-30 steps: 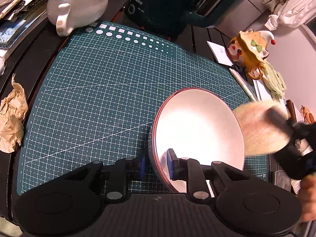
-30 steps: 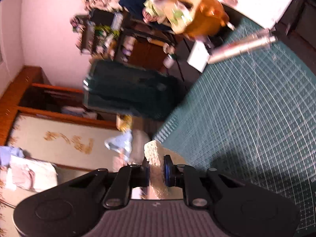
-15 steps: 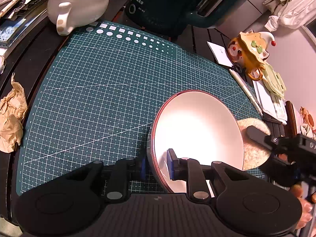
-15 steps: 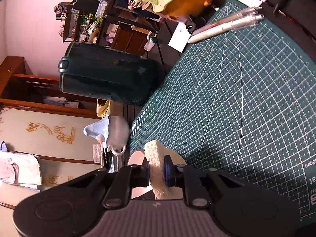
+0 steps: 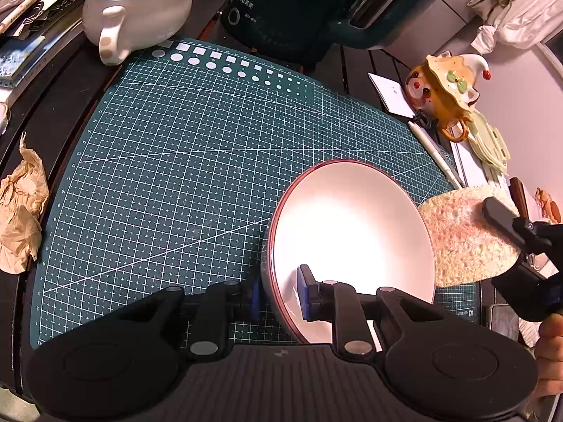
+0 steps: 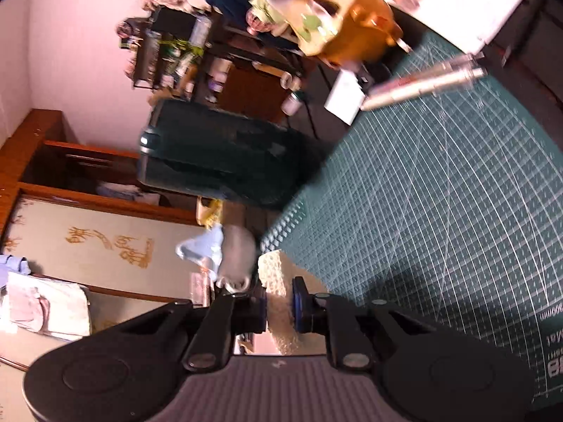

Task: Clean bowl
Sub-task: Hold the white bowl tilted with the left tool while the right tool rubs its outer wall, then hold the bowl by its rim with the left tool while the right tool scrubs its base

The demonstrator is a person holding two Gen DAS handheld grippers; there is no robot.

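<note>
Swung off the bowl's (image 5: 352,232) far rim since half a second ago: sponge (image 5: 464,235), clamped in the right gripper's (image 6: 279,300) jaws, now alongside. Left gripper (image 5: 278,293) pinching the near rim, bowl tilted over the green cutting mat (image 5: 197,161). Probably between wiping passes; inside looks clean.

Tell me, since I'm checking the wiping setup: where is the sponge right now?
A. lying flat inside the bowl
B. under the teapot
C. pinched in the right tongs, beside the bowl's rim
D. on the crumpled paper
C: the sponge sits clamped in the right tongs, just outside the bowl rim.
</note>
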